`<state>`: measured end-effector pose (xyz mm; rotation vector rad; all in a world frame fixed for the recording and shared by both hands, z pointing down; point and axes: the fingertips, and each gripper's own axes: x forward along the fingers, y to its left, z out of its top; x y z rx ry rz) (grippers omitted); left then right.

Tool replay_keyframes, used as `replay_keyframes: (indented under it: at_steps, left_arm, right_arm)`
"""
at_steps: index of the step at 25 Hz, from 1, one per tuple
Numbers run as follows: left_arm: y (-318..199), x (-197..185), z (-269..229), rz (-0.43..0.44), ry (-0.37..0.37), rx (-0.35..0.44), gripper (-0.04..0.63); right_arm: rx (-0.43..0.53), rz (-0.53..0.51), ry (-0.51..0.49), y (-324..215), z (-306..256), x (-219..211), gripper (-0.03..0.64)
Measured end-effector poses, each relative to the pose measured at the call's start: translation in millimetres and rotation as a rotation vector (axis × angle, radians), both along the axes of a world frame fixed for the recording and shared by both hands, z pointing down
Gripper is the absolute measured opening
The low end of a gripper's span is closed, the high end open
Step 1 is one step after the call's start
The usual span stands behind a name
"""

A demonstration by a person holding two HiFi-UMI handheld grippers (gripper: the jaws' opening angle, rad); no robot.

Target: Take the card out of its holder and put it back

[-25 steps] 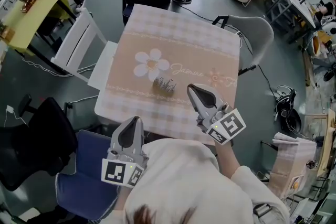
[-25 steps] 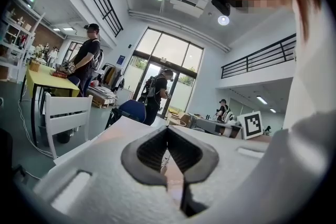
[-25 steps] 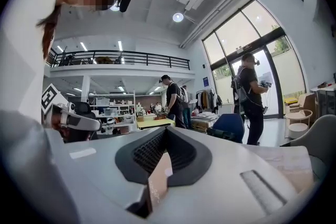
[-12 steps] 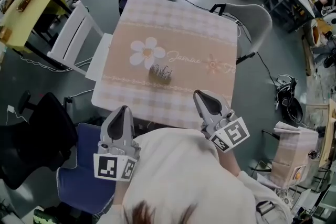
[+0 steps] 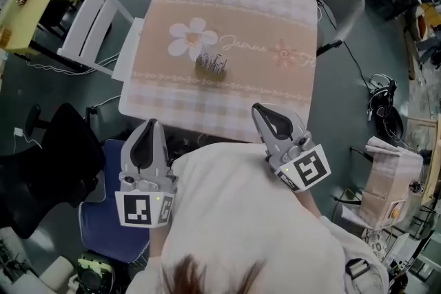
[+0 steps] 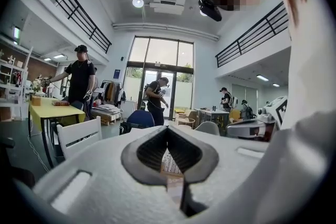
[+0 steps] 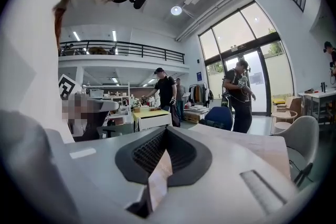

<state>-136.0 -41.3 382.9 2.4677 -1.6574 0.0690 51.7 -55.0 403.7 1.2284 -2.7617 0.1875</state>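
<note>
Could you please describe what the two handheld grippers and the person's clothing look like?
The left gripper and right gripper are pale grey tapering shells with dark ribbed pads. Each carries a white cube with black square markers. The person wears a cream top.

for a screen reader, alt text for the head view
A small dark card holder stands mid-table on a pink checked flowered cloth; grey left gripper and grey right gripper hover by the near edge, clear of it.
</note>
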Motion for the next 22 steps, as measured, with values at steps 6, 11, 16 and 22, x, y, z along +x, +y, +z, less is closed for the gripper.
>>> replay_keyframes:
  at_steps: [6,11,16,22]
  left_arm:
    - [5.1,9.5,-0.4,0.051,-0.042,0.005,0.0]
    - [6.4,17.4,1.0,0.096,-0.042,0.012,0.0]
    - [5.4,20.3,0.1,0.109,-0.03,0.015,0.0]
    - [7.1,24.3,3.6,0.118,-0.025,0.006,0.0]
  right_arm:
    - [0.016,-0.003,0.004,6.4,-8.6,-2.5,0.0]
    - [0.014,-0.009,-0.005,10.6,-14.4,-6.0,0.002]
    - [0.005,-0.033,-0.014,14.6,-17.3,-13.6,0.002]
    - [0.002,-0.042,0.0,15.2,-15.2,-14.1,0.0]
